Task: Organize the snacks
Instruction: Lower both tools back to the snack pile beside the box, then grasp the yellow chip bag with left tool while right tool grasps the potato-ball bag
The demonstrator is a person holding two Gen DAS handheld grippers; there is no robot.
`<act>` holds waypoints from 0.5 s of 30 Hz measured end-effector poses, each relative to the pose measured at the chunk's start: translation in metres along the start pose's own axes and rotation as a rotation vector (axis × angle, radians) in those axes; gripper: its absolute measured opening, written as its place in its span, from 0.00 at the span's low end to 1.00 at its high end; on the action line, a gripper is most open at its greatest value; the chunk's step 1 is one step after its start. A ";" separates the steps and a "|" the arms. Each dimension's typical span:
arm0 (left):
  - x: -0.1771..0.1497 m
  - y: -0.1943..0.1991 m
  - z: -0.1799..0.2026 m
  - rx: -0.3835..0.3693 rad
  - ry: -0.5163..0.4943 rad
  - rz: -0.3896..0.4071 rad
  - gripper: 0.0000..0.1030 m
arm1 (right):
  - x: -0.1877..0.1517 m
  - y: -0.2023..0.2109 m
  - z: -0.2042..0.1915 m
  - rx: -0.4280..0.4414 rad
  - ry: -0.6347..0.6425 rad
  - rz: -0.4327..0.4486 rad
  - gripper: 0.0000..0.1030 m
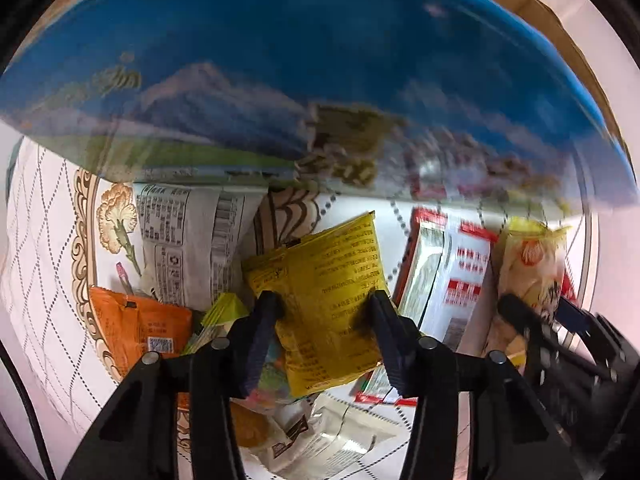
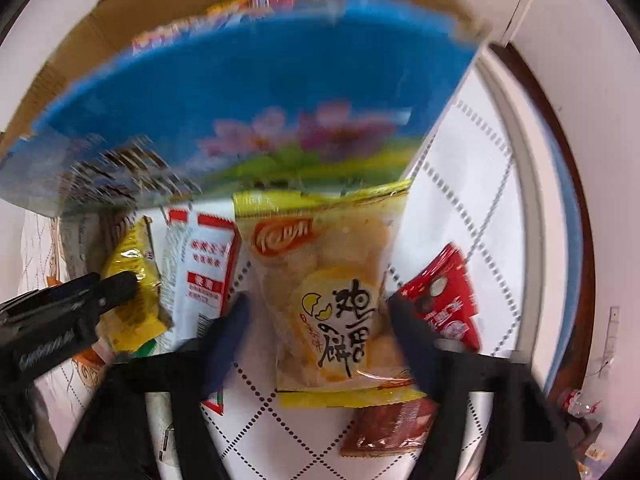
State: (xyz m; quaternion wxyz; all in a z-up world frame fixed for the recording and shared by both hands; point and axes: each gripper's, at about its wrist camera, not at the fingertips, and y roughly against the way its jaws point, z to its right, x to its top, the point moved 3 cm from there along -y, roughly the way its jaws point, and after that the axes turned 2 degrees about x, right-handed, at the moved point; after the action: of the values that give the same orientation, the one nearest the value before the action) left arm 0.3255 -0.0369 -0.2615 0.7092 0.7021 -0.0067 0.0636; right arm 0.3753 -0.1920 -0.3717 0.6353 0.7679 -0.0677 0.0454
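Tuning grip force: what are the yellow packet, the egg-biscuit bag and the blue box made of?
Yellow packet: looks like thin plastic film with a matte printed face; it creases between the left fingers.
Egg-biscuit bag: glossy plastic film, partly clear, since round biscuits show through.
Blue box: probably printed cardboard, with brown board at its edges; blur hides the finish.

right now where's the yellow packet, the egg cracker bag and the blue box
yellow packet point(image 1: 328, 280), left wrist view, middle of its printed back
egg cracker bag point(image 2: 328, 304), right wrist view, clear front panel
blue box point(image 2: 256, 96), right wrist view, blue side wall
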 end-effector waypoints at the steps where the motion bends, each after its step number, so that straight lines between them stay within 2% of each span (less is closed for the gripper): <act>1: -0.006 0.001 0.003 0.007 -0.022 0.003 0.43 | -0.002 0.000 0.002 0.008 -0.006 0.004 0.54; 4: -0.032 0.006 0.008 0.024 -0.097 0.003 0.42 | -0.017 0.003 0.007 0.038 -0.029 -0.022 0.52; 7: -0.062 0.007 0.009 0.004 -0.134 -0.027 0.42 | -0.045 0.003 0.008 0.079 -0.033 -0.080 0.51; 11: -0.087 0.005 0.006 -0.049 -0.116 -0.060 0.44 | -0.077 0.002 0.008 0.124 -0.033 -0.140 0.51; 15: -0.092 -0.018 -0.004 -0.121 -0.015 -0.129 0.47 | -0.090 -0.001 0.009 0.132 -0.038 -0.140 0.52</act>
State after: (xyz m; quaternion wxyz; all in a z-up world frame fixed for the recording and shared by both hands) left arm 0.2359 -0.0400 -0.2882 0.7527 0.6576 0.0296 0.0119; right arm 0.2866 -0.1969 -0.3883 0.5834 0.8118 -0.0228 -0.0093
